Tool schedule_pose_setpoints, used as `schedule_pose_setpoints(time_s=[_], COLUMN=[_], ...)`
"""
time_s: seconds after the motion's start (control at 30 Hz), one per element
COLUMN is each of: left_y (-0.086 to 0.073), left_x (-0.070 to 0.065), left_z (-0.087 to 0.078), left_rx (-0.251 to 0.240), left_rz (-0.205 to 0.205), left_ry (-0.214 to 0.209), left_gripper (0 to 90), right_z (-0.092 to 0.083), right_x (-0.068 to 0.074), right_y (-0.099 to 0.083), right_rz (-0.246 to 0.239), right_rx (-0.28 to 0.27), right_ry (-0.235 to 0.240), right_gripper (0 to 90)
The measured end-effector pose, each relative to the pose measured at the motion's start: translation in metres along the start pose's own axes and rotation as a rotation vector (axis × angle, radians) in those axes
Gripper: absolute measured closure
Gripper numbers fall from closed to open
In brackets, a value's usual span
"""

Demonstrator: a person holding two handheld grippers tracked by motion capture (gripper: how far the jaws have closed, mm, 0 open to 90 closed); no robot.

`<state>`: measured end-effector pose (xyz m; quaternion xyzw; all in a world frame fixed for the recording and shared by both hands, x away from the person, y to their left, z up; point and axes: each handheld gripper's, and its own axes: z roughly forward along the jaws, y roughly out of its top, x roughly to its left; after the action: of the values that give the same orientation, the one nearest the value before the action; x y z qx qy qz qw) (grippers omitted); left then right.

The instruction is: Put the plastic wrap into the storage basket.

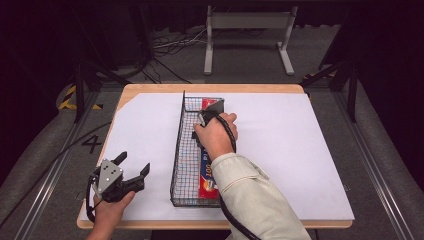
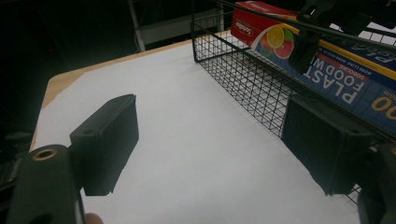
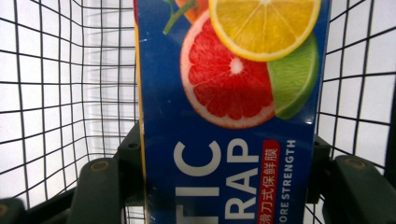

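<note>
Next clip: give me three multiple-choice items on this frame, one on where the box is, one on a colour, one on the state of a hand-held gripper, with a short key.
1. Where is the plastic wrap box?
A. in the wire basket
B. on the white sheet beside the basket
C. on the floor

2. What colour is the box's main face?
A. green
B. blue
C. white

3. How does the left hand-held gripper stand?
A. shut on the box
B. shut on the basket rim
C. open, holding nothing

Key: 1 A, mesh walls surround the box; 2 B, blue face with citrus slices in the right gripper view; 3 C, its jaws stand apart over bare white sheet, while the right hand-held gripper clamps the box.
</note>
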<state>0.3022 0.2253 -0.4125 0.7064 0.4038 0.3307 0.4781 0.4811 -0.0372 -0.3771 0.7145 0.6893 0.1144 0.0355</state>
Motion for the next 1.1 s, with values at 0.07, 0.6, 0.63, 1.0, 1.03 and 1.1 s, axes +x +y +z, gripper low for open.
schedule_pose_setpoints(time_s=[0.07, 0.6, 0.63, 1.0, 1.03, 1.1], left_y=[0.0, -0.001, -0.001, -0.002, -0.002, -0.002], left_x=[0.0, 0.001, 0.001, 0.002, 0.002, 0.002], left_z=[0.0, 0.0, 0.0, 0.001, 0.001, 0.002], left_rx=[0.0, -0.003, -0.004, -0.005, -0.003, -0.003], left_rz=[0.001, -0.01, -0.011, -0.023, -0.029, -0.03], left_ry=[0.0, -0.002, -0.006, -0.019, -0.024, -0.025], left_gripper=[19.3, 19.3, 19.3, 19.3, 19.3, 19.3], right_z=[0.0, 0.005, 0.005, 0.003, 0.0, -0.002], right_x=[0.001, 0.007, 0.007, 0.009, 0.011, 0.011], right_y=[0.0, -0.001, -0.001, -0.001, -0.001, -0.001], right_rz=[-0.003, -0.01, -0.014, -0.009, -0.019, -0.023], right_rx=[-0.002, 0.005, 0.005, 0.015, 0.01, 0.008], right_ry=[-0.003, -0.04, -0.042, -0.051, -0.061, -0.064], right_gripper=[39.0, 38.5, 38.3, 37.1, 37.0, 37.1])
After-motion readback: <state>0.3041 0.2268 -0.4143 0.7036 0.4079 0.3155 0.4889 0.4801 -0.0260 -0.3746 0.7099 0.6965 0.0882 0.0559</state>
